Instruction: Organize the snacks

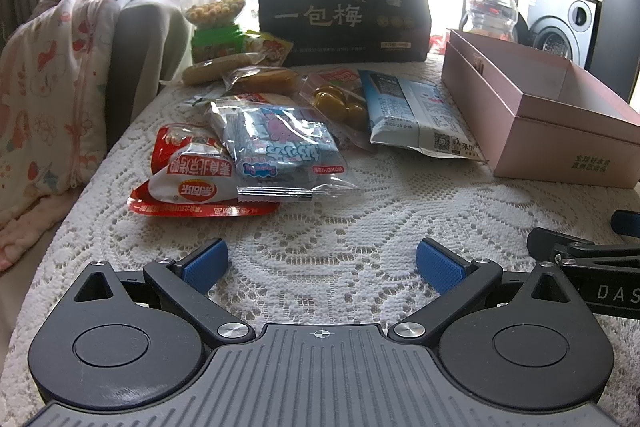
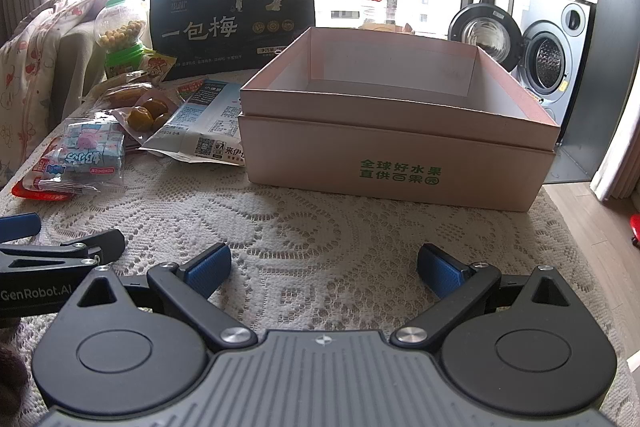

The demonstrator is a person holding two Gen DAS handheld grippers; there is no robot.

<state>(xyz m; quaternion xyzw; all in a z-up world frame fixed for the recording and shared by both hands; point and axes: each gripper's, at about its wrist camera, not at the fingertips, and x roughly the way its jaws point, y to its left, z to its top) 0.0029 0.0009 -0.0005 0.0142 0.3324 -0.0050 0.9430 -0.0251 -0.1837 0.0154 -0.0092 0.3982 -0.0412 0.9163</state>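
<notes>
Both claws hover low over the lace-covered table point(image 1: 360, 211), side by side, each with its blue pads spread wide and nothing between them. The left claw point(image 1: 322, 267) faces the heap of snacks; the right claw point(image 2: 324, 269) faces the open pink box point(image 2: 400, 163), which appears to hold nothing yet.

Nearest ahead of the left claw, a little to its left, lies the red-and-white packet point(image 1: 192, 179), with the clear bag of blue candies point(image 1: 280, 155) overlapping its far right edge. Beyond those sit the bag of yellow-green fruits point(image 1: 340, 103) and the blue-and-white pouch point(image 1: 412, 115), whose corner lies just beside the box wall. Farther back stand the black plum bag point(image 1: 344, 7), the green-based jar of yellow balls point(image 1: 214, 23) and the red-lidded jar point(image 1: 490, 11).

No snack seems boxed, so the work looks barely begun. A sensible first pick is the candy bag, since it rides on top: approach from above, pinch its crimped near seam rather than the slippery, puffy middle, and lift straight up so the packet beneath does not drag along. Carry it clear over the box rim before letting go.
</notes>
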